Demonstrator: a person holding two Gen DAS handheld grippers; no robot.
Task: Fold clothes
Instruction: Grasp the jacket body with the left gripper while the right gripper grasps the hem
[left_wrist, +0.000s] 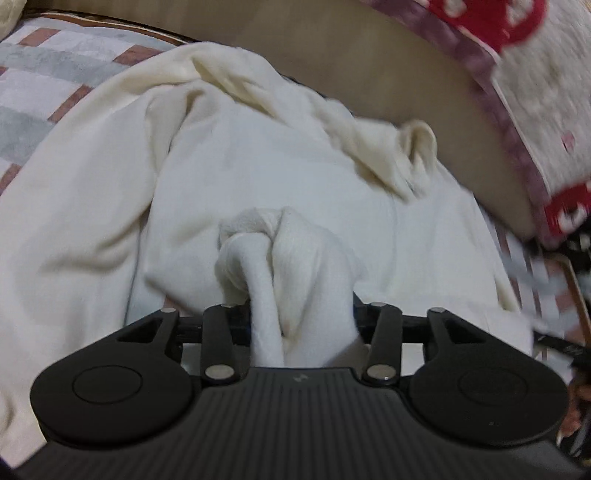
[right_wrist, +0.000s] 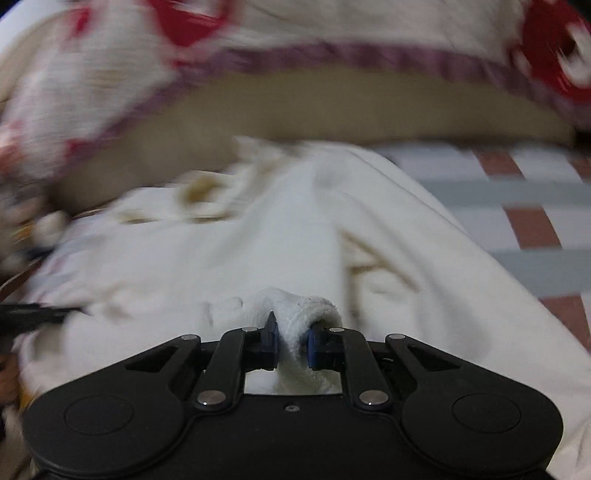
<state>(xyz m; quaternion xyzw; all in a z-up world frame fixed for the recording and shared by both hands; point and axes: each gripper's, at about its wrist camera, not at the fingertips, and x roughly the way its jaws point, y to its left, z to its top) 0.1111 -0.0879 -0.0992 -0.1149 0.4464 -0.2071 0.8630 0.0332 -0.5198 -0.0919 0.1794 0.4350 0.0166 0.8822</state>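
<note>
Gripping bunched cream cloth, the left gripper (left_wrist: 291, 306) and the right gripper (right_wrist: 292, 343) are each clenching a wad of the garment (left_wrist: 229, 173), which is lying rumpled ahead of both on the checked bedcover (left_wrist: 48, 74). Thick folds are bulging past the pads; under a pull one wad is probably slipping free, though blur is hiding how deep the bite is.

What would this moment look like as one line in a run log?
step: folding | left claw: shut on cream garment | right claw: shut on its edge | surface: checked cover | views: blurred
</note>
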